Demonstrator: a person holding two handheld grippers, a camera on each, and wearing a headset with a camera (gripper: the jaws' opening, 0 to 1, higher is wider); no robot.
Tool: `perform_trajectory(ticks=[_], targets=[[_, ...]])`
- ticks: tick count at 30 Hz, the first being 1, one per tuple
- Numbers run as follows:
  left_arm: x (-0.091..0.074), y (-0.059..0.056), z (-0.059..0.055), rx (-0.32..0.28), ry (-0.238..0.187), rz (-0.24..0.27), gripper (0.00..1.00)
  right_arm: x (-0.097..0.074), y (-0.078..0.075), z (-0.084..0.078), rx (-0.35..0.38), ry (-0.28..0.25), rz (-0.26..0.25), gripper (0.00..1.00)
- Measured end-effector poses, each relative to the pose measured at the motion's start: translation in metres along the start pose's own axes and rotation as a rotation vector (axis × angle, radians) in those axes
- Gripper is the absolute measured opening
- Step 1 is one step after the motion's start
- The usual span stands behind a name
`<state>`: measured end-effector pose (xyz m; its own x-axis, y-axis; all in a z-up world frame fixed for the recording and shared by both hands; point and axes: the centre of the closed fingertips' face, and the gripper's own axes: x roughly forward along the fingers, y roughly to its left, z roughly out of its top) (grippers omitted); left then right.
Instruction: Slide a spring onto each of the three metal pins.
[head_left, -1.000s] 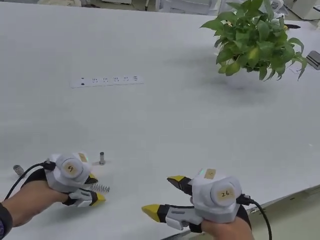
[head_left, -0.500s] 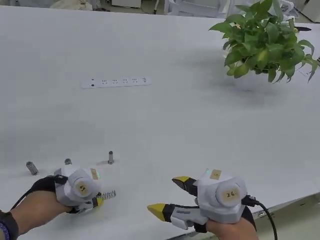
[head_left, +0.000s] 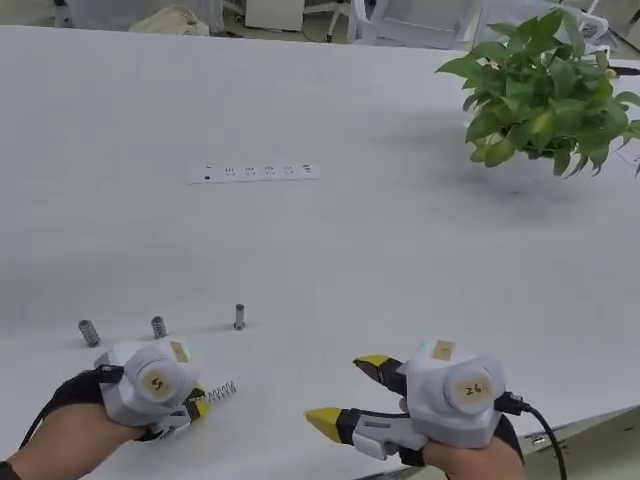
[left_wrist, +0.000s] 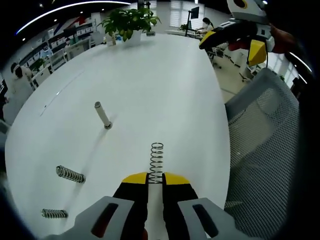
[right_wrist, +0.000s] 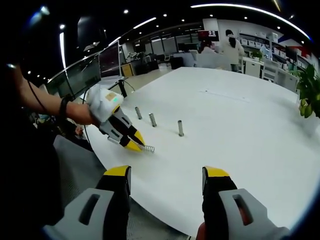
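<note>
My left gripper (head_left: 196, 405) (left_wrist: 155, 178) is shut on one end of a small coil spring (head_left: 219, 391) (left_wrist: 156, 158), which sticks out past its yellow tips just above the table. A bare metal pin (head_left: 239, 317) (left_wrist: 102, 114) stands upright beyond it. Left of that pin stand two more pins (head_left: 158, 327) (head_left: 89, 333), each with a spring around it. My right gripper (head_left: 348, 392) (right_wrist: 166, 173) hovers open near the front edge with nothing between its fingers. In the right gripper view, the left gripper (right_wrist: 132, 145) and its spring (right_wrist: 146, 148) lie ahead, short of the bare pin (right_wrist: 180, 128).
A white power strip (head_left: 253, 172) lies flat farther back on the table. A potted green plant (head_left: 545, 85) stands at the far right. The table's front edge (head_left: 590, 420) runs just beside my right gripper. A mesh chair (left_wrist: 260, 145) sits off the table's edge.
The head camera has panned, shifting the scene right. My left gripper has rolled and drawn back a little toward me with the spring, away from the bare pin. The right gripper stays open.
</note>
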<state>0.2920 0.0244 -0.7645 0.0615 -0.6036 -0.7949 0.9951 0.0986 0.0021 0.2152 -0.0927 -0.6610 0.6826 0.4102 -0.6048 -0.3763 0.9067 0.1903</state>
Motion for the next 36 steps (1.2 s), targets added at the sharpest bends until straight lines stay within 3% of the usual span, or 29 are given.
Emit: perform_trajectory(ticks=[21, 28, 36], targets=[[-0.049, 0.002, 0.005, -0.041, -0.096, 0.092, 0.02, 0.002, 0.01, -0.002, -0.023, 0.011, 0.046, 0.56], [-0.066, 0.003, 0.009, -0.098, -0.149, 0.122, 0.02, 0.005, 0.014, -0.001, -0.031, 0.015, 0.059, 0.55], [-0.078, 0.004, 0.003, -0.143, -0.171, 0.153, 0.02, 0.007, 0.016, 0.0, -0.038, 0.019, 0.07, 0.55]])
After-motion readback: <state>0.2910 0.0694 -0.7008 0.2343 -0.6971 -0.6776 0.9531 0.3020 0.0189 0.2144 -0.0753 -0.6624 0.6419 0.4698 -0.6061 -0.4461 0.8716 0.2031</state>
